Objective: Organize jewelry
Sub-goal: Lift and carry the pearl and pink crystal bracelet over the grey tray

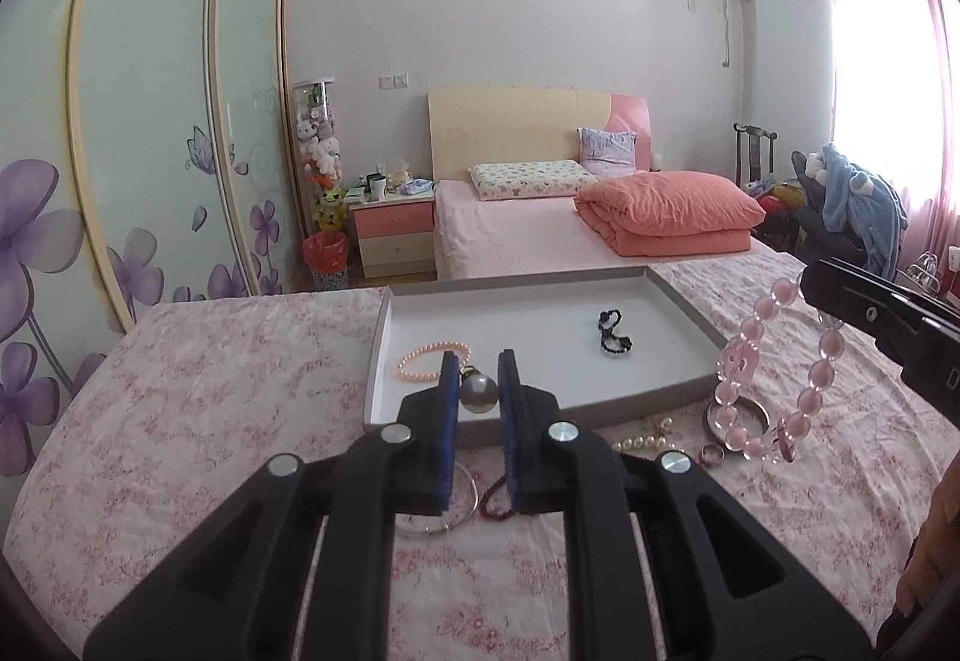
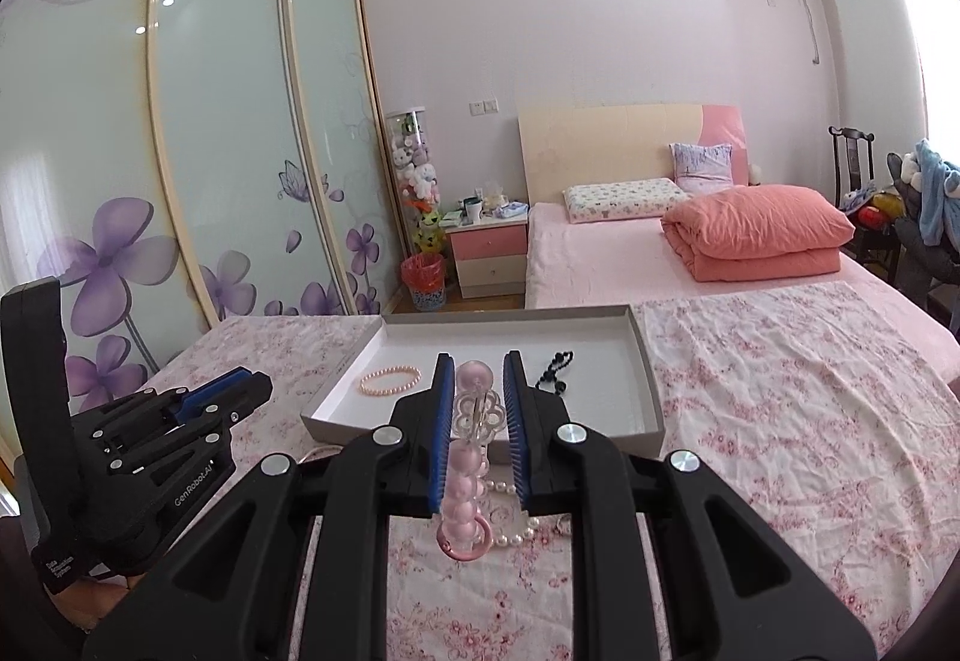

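My left gripper [image 1: 478, 382] pinches a grey pearl pendant [image 1: 478, 391], my right gripper [image 2: 478, 385] a pink bead bracelet [image 2: 465, 472], above the tray [image 1: 672, 301] on a floral bedspread [image 1: 198, 397].

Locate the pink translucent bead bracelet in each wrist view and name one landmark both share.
Left wrist view: the pink translucent bead bracelet hangs at right, from the right gripper, beside the tray's right edge.
Right wrist view: it hangs at centre, between the blue-padded fingers.
Shared landmark: the shallow grey tray holding a peach pearl bracelet.
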`<state>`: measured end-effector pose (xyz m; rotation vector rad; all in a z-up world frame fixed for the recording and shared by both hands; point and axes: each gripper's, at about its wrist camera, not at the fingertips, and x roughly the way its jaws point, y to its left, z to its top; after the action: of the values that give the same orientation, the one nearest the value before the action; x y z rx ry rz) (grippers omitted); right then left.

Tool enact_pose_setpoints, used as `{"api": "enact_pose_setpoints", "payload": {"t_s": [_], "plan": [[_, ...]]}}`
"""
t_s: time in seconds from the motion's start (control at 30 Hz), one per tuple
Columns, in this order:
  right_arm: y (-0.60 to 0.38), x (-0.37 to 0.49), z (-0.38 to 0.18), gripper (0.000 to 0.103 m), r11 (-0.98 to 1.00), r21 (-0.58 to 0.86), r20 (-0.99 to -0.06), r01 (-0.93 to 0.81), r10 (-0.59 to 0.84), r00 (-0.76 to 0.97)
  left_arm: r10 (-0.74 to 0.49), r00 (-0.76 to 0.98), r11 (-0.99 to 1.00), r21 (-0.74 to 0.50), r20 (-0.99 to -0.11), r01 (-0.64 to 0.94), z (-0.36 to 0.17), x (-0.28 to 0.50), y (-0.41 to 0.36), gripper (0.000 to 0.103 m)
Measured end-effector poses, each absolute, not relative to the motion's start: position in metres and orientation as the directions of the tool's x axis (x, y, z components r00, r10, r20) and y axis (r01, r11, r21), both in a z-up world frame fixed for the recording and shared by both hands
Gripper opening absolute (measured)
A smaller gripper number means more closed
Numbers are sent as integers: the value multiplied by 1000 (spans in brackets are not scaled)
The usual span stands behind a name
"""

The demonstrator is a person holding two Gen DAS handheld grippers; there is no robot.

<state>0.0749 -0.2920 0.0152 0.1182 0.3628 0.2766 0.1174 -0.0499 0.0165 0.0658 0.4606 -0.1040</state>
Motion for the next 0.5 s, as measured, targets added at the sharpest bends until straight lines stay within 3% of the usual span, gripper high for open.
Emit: {"api": "enact_pose_setpoints", "payload": {"t_s": [0.5], "plan": [[-283,133,31,18,965,150,-302,-213,250,920,-87,897,995,8,-432,101,29,176,-42,14]]}}
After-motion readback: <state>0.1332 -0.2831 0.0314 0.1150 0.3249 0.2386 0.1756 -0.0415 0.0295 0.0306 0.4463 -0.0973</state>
